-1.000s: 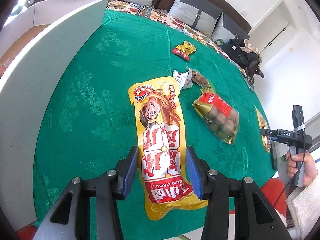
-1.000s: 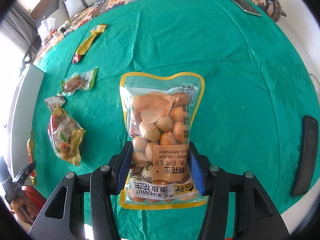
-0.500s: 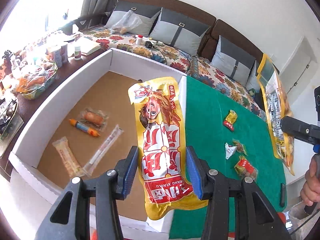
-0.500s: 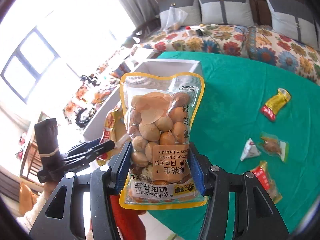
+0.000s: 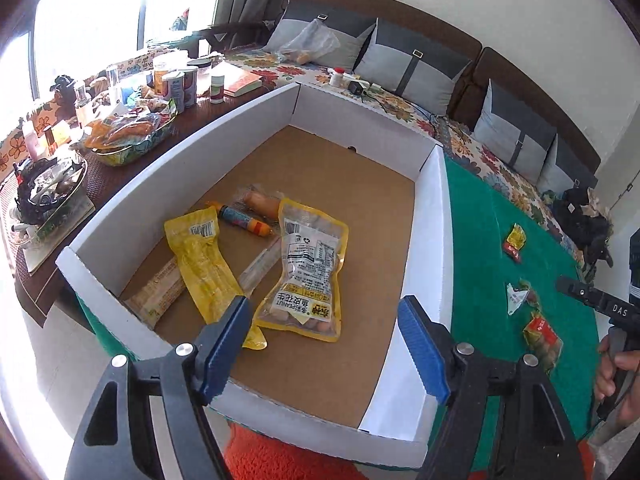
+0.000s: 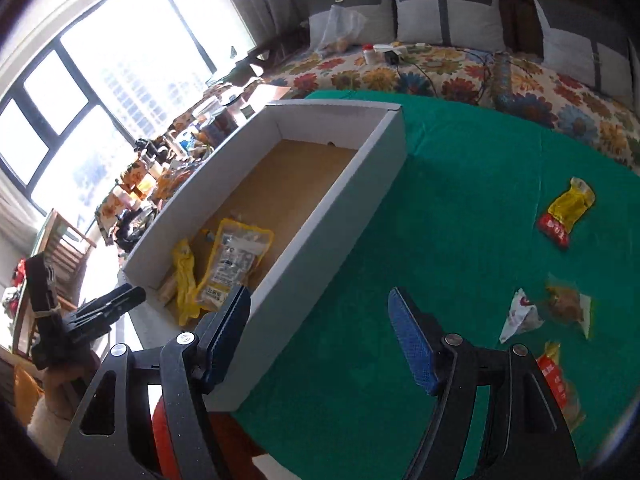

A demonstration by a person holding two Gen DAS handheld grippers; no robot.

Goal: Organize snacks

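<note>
Left gripper [image 5: 324, 344] hanging with fingers spread over the white box [image 5: 430, 216], right gripper [image 6: 320, 332] gaping above the green tablecloth [image 6: 460, 208], peanut bag [image 5: 308, 276] and yellow packet [image 5: 204, 256] lying inside the box, small snacks [image 6: 564, 216] sitting on the cloth, flowered sofa [image 6: 440, 68] standing behind.

Daylight floods in from the window [image 6: 80, 128], blown out to white glare in both views — detail around it is lost. Away from the window the box [image 5: 434, 216] and green cloth [image 6: 460, 208] are evenly lit, with soft shadows inside the box walls. Fisheye bending curves straight edges, and black vignette rings each frame. The right wrist view is slightly smeared — softest toward its lower right edge.
</note>
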